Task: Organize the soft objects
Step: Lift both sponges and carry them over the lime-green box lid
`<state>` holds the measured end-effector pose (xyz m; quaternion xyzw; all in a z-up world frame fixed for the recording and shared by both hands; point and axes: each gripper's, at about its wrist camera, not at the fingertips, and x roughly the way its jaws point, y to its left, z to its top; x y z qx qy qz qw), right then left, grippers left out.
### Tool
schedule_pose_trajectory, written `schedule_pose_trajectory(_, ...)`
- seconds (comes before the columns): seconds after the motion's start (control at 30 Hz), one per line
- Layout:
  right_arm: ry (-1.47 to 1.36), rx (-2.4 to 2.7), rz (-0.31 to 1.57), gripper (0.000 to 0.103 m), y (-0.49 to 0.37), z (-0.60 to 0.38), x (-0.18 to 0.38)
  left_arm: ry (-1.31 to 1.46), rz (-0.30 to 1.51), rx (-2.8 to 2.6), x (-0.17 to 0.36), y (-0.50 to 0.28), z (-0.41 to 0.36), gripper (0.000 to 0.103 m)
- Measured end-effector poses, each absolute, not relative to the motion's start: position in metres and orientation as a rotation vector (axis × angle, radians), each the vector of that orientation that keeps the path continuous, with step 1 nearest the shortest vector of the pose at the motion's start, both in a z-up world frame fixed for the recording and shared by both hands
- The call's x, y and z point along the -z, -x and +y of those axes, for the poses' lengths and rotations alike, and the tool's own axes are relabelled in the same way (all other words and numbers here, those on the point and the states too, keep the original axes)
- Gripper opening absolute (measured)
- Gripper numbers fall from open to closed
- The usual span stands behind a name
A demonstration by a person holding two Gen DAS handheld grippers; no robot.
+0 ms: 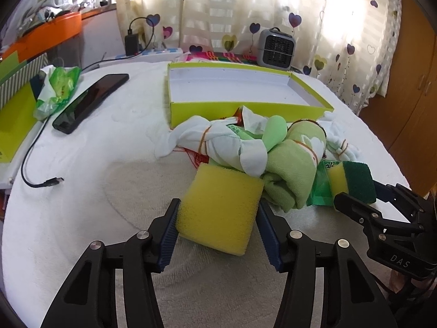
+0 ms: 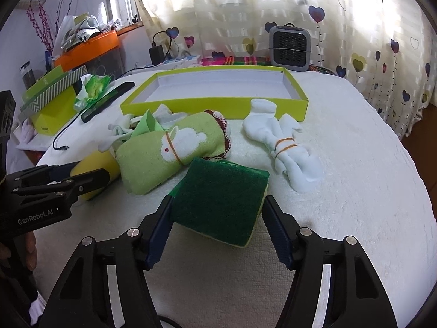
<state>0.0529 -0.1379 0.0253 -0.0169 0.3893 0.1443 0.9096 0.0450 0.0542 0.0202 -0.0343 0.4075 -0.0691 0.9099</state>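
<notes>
A plain yellow sponge (image 1: 220, 207) lies on the white towel-covered table (image 1: 82, 191), in front of the shallow lime-green box (image 1: 245, 108) and at the near edge of the heap of soft things. Its surface is porous and its corners are square. The left gripper (image 1: 218, 229) has its two blue-padded fingers (image 1: 169, 235) set on either side of this sponge; the left pad meets the sponge's side and the right pad sits at its other edge, the jaws fairly wide and clamped on it.

A second sponge (image 2: 221, 199), dark green scouring face up with a thin yellow layer below, lies in front of the box too, further right. The right gripper (image 2: 218, 224) straddles it, jaws wide, both pads against its sides.

Between the sponges and the box lies a rolled green towel (image 2: 169, 150) with a white rabbit on it, bound by a rubber band. Right of it, just before the box's near wall, is a white sock bundle (image 2: 284, 147), also banded. Another white cloth bundle (image 1: 215, 142) and a pale green soft piece (image 1: 273, 131) lie against the box's front wall. The box's white inside is bare.

Left of the box lie a black phone (image 1: 90, 101) and a crumpled green-and-white packet (image 1: 57, 87).
</notes>
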Motion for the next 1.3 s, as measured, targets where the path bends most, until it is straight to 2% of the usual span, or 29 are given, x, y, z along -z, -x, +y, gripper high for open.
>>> schedule_pose_trajectory(0.67, 0.002, -0.309, 0.738, 0.062, -0.047, -0.159, -0.052, 0.106, 0.761, 0.153, -0.059, -0.035, 0.062, 0.052)
schedule_pose_trajectory(1.3, 0.038, -0.258, 0.684, 0.062, -0.117, -0.181, -0.097, 0.088, 0.735, 0.155, -0.095, -0.115, 0.073, 0.052)
